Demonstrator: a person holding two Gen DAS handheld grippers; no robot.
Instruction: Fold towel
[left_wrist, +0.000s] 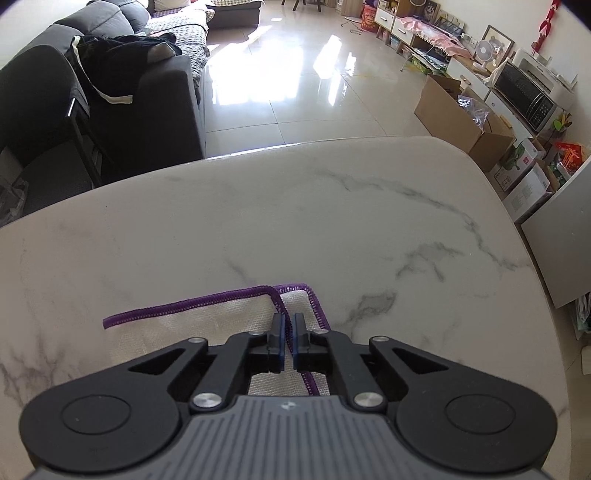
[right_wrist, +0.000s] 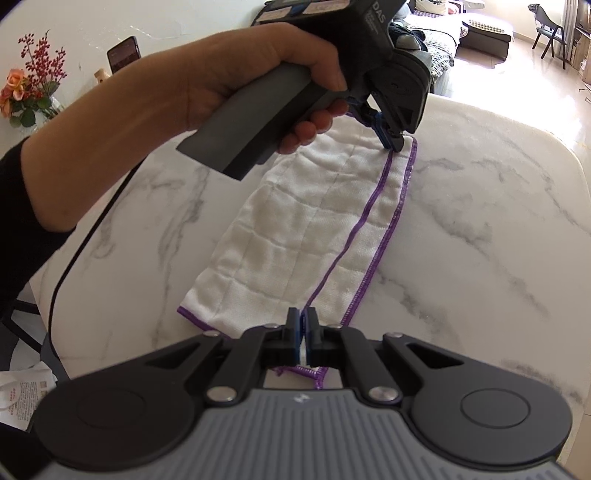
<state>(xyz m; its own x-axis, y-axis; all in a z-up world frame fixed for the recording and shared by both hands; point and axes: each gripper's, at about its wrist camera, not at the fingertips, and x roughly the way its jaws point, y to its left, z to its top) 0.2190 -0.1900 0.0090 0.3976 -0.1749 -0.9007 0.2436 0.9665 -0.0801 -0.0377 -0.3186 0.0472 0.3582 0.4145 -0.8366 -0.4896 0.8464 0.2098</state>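
1. Towel (right_wrist: 314, 221), white with purple stitched hem, lies flat on the marble table (right_wrist: 480, 229), already doubled lengthwise into a long strip; top layer's hem runs just inside the lower layer's hem along one long side.
2. Long axis runs from right gripper (right_wrist: 303, 334) straight away toward left gripper (right_wrist: 388, 142). Each holds one short end.
3. Right gripper: fingers pressed together, pinching the near end at the inner purple hem; white cloth visible between the pads.
4. Left gripper: jaws nearly closed on the far corner, purple hem (left_wrist: 236, 297) passing between them in the left wrist view (left_wrist: 288, 332). Left hand (right_wrist: 258, 77) wraps the handle.
5. Judgement: next fold is end to end along that axis. Both ends are held, so either can travel to the other; neither is nearer.
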